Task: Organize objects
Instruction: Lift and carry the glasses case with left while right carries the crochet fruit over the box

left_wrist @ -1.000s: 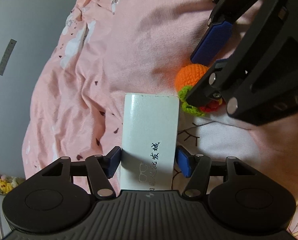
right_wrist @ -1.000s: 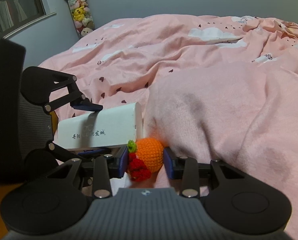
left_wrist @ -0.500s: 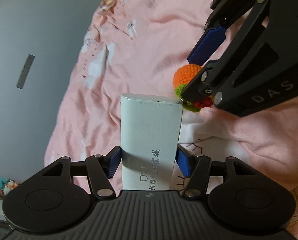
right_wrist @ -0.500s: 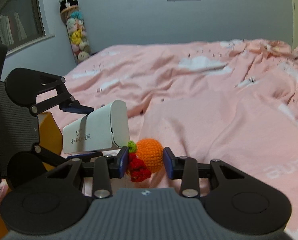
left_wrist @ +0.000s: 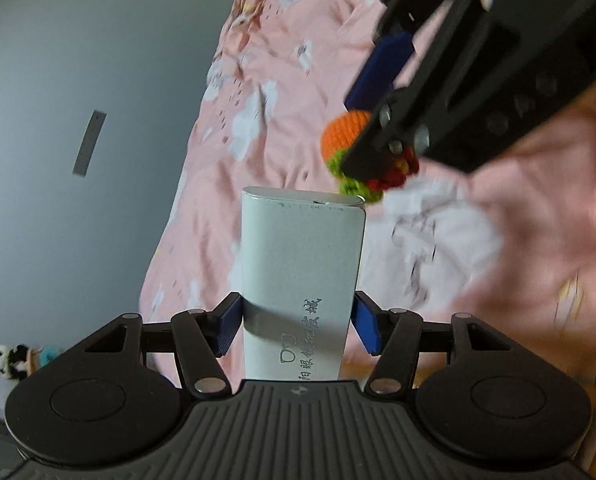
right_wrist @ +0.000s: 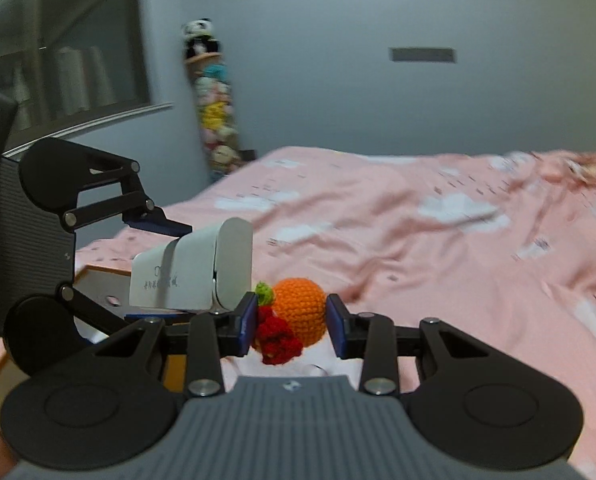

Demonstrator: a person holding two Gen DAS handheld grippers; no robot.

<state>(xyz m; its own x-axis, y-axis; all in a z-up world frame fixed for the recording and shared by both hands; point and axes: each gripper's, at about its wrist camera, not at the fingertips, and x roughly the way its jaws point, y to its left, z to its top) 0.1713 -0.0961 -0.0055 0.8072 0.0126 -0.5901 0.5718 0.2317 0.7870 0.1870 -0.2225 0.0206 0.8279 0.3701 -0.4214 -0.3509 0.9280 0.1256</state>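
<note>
Left claw point(left_wrist: 298, 322) gripping white case point(left_wrist: 302, 276) at frame centre; right claw point(right_wrist: 291, 324) gripping crochet toy point(right_wrist: 298, 312), above pink bed point(right_wrist: 438, 248)

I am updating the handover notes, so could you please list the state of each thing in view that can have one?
Left gripper: shut on the white case.
White case: closed, held off the bed.
Right gripper: shut on the crochet toy.
Crochet toy: held off the bed, beside the case's far end.
Pink duvet: rumpled, spread over the bed.
</note>
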